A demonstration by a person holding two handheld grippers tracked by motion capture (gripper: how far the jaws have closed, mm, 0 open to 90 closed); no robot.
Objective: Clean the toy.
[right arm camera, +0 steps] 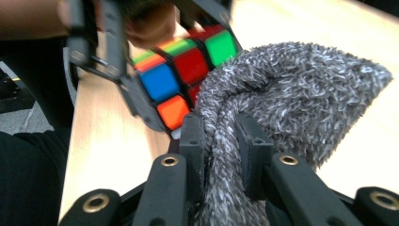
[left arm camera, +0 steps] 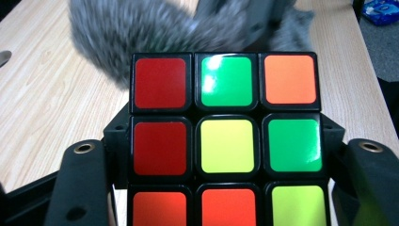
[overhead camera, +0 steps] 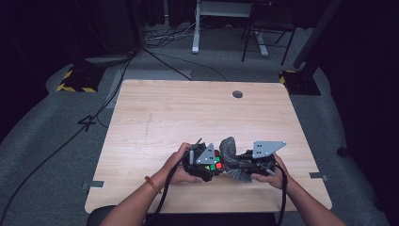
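A Rubik's cube [left arm camera: 226,141] with red, green, orange and yellow stickers sits clamped between the jaws of my left gripper [overhead camera: 207,165], near the table's front edge. My right gripper [right arm camera: 221,141] is shut on a fuzzy grey cloth [right arm camera: 291,94], which bunches up between its jaws. The cloth [overhead camera: 229,150] presses against the cube [overhead camera: 215,165] from the right. In the right gripper view the cube [right arm camera: 183,70] shows blue, red, orange and green faces just left of the cloth. The grey cloth [left arm camera: 141,33] is blurred behind the cube in the left gripper view.
The wooden table [overhead camera: 188,113] has a round grommet hole [overhead camera: 237,94] near its far edge. Past the table lie cables on grey carpet, a white desk leg [overhead camera: 196,28] and a black chair [overhead camera: 268,28]. A blue packet [left arm camera: 383,12] lies off the table's side.
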